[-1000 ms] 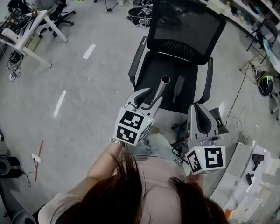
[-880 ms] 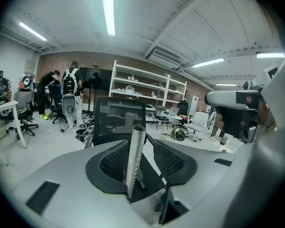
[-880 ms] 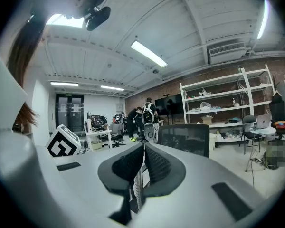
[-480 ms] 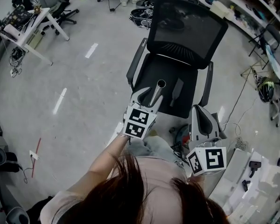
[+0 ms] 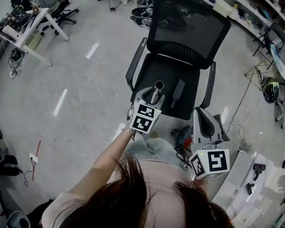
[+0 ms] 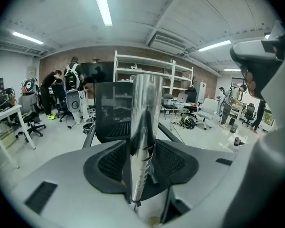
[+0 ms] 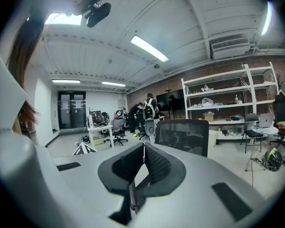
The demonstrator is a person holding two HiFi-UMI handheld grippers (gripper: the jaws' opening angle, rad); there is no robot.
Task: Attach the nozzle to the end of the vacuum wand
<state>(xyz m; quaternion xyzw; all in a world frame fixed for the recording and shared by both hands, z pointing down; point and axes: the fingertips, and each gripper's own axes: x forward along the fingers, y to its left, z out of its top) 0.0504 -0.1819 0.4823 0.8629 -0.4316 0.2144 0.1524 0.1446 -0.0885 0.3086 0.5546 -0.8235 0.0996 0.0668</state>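
Note:
My left gripper (image 5: 150,96) is over the front edge of the black office chair's seat (image 5: 166,75). A shiny metal vacuum wand (image 5: 156,91) stands between its jaws, open end tilted up. In the left gripper view the wand (image 6: 143,127) fills the gap and both pads still touch its sides, though the jaws have just been opening a little. A dark, flat nozzle (image 5: 179,90) lies on the seat just right of the wand. My right gripper (image 5: 201,111) hangs by the seat's front right corner, shut and empty; its pads (image 7: 152,163) meet.
The chair's mesh backrest (image 5: 187,25) and armrests (image 5: 210,84) frame the seat. A desk with gear (image 5: 23,30) stands at the far left, shelves and boxes (image 5: 256,13) along the right. Cables and tools (image 5: 256,175) lie on the floor at the right.
My left gripper has sunk with the wand and moved in over the seat's front edge, nearer the nozzle. The right gripper has barely shifted.

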